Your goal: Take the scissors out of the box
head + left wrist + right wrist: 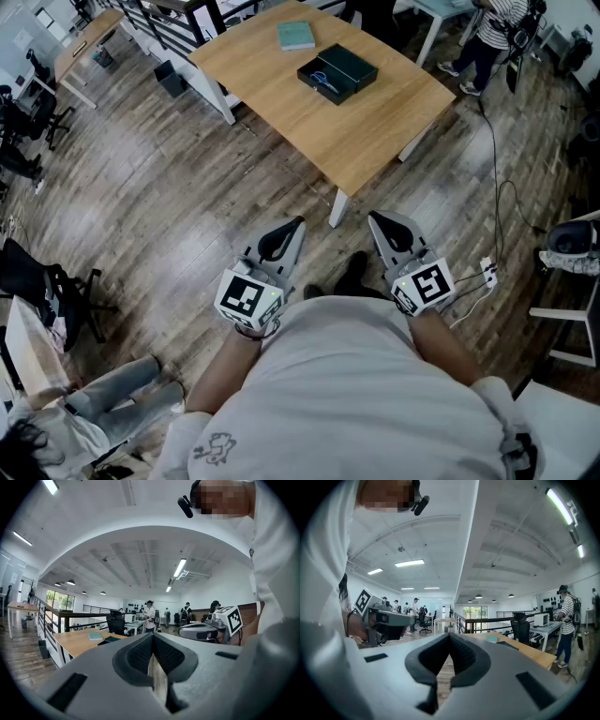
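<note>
head view: left gripper and right gripper are held side by side close to the person's white shirt, over the wooden floor. both point level toward the table, tips angled slightly toward each other.

left gripper view: jaws clenched, ribbed pads pressed together at the tip, nothing gripped (only floor shows through the slit below the pads).

right gripper view: jaws likewise clenched, pads meeting at the tip, nothing between them.

task item: scissors, blue handles, lie inside the dark box, which stands open on the light wooden table, toward its far side. scissors and box are well apart from both grippers. a teal book lies on the table near the box, not touching it.

surroundings: person in striped top stands beyond the table's right corner; black office chair at the left edge.
</note>
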A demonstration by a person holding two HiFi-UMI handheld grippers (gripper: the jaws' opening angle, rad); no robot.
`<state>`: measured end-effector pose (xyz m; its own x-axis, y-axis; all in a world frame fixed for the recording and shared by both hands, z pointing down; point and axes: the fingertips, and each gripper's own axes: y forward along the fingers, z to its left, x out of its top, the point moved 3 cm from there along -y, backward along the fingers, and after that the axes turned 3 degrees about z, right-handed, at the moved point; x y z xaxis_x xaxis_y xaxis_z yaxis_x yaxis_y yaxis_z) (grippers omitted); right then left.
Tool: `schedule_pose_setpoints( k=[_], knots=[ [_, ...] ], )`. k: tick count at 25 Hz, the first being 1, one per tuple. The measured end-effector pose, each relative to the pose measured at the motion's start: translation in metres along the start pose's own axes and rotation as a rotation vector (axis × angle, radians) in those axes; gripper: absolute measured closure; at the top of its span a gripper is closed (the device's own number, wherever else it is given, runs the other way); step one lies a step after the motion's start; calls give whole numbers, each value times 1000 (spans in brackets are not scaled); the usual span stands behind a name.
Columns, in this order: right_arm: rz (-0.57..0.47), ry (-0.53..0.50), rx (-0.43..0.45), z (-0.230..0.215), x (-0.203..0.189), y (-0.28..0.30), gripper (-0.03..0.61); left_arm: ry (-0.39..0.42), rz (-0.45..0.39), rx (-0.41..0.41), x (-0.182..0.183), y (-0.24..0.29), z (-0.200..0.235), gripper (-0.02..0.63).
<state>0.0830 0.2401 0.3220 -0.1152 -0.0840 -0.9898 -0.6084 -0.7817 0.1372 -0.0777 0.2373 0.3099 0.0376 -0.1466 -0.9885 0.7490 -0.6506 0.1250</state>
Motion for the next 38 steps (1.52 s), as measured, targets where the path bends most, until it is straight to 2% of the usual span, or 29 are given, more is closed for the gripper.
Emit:
schedule_pose_setpoints(
  k=[12,16,21,26,38],
  knots=[
    [-11,-15,-4,7,6,0,574,15,-21,-4,6,-7,0,609],
    [-31,-6,-34,3,10,0,574,25,-21,-6,8,-8,2,609],
    [-22,-20,-77,-7,12,1,572,-21,-49,-3,12,-4,8,609],
    [-12,-7,-77,-17,10,9,572,-8,-33,1,8,7,11,608],
    [39,28,-27,-77,-9,62,468,-9,20,41,0,66,47,609]
  ],
)
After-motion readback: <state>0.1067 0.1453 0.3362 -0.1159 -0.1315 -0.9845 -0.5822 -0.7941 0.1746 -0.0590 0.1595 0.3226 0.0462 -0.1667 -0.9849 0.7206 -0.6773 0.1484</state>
